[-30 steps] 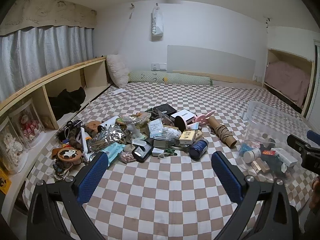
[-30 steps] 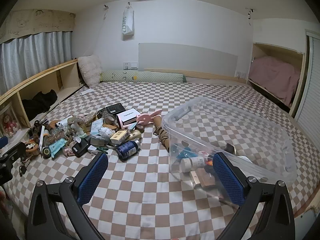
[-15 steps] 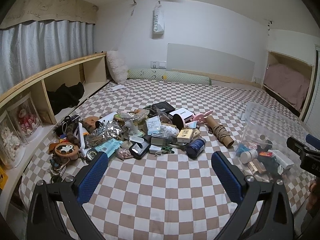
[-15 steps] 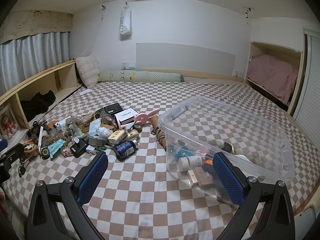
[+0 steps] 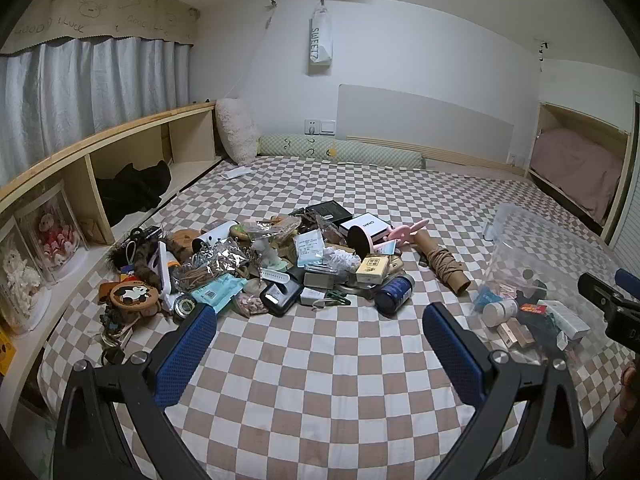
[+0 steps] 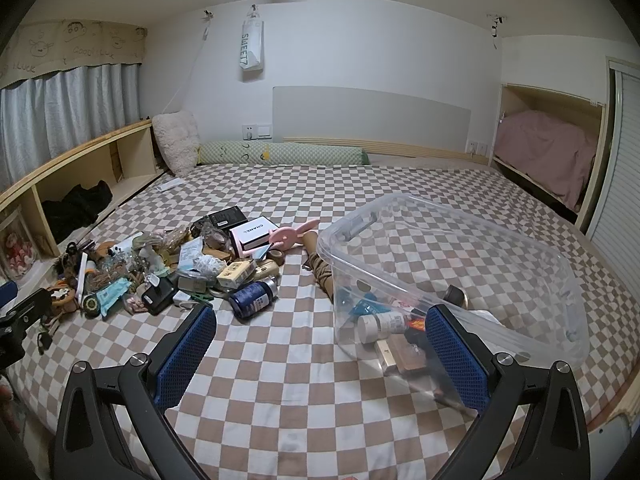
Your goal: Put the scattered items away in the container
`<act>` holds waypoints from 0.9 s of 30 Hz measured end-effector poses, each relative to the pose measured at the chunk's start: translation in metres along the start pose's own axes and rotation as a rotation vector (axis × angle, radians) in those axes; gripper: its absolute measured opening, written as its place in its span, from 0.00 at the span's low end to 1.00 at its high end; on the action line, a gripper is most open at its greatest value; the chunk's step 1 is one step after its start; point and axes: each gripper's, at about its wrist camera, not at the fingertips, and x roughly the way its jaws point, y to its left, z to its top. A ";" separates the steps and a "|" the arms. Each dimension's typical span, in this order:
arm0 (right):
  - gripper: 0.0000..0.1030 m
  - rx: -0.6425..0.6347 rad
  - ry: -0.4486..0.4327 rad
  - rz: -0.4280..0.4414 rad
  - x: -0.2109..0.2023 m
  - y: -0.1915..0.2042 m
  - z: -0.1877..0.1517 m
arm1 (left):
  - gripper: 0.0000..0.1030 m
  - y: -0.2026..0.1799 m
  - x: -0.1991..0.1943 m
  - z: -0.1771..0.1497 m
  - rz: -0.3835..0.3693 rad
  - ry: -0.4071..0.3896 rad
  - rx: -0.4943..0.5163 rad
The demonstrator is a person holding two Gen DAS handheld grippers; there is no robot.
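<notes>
Left gripper: your left gripper point(image 5: 320, 344) is spread wide with nothing between the blue pads, hovering over bare checkered bedspread point(image 5: 320, 380).

Right gripper: same deal, your right gripper point(image 6: 320, 344) is spread and empty, with the near corner of the bin just ahead of its right finger.

Progress: I'd call it early days. A handful of things already sit in the clear bin point(image 6: 552, 256): a white jar point(image 6: 380, 326), a couple of small boxes, some red and dark bits I can't make out. Most of the stuff isn't in yet.

What's left: the whole pile point(image 5: 280, 264), straight ahead of your left gripper and ahead-left of your right one. Foil wrappers, packets, a black case, a panda coin purse point(image 5: 130, 296) at the left edge, plenty more.

Bin location: ahead-right of your right gripper, far right of your left one. Its long axis runs away from you and a bit rightward, open side up, with the contents bunched at the near end.

Nearest grab: the dark blue bottle point(image 6: 254, 298) lies on its side at the pile's near edge, between pile and bin. Its long axis runs diagonally, cap end pointing away and right toward the bin.

Also handy: the cardboard tube wrapped in twine point(image 5: 442, 256) lies flat just beside the bin, its long axis running from far-left to near-right, near end almost touching the bin wall.

My guess: the bottle goes first; come across its short side.
</notes>
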 end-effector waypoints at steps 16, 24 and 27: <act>1.00 -0.006 0.000 -0.002 0.000 -0.001 -0.003 | 1.00 0.001 0.002 -0.004 0.007 0.000 0.005; 1.00 -0.012 0.002 -0.004 0.001 -0.001 -0.003 | 1.00 0.003 0.002 -0.004 0.006 0.004 0.002; 1.00 -0.017 0.005 -0.008 0.000 0.000 -0.003 | 1.00 0.006 0.002 -0.002 0.004 0.005 0.002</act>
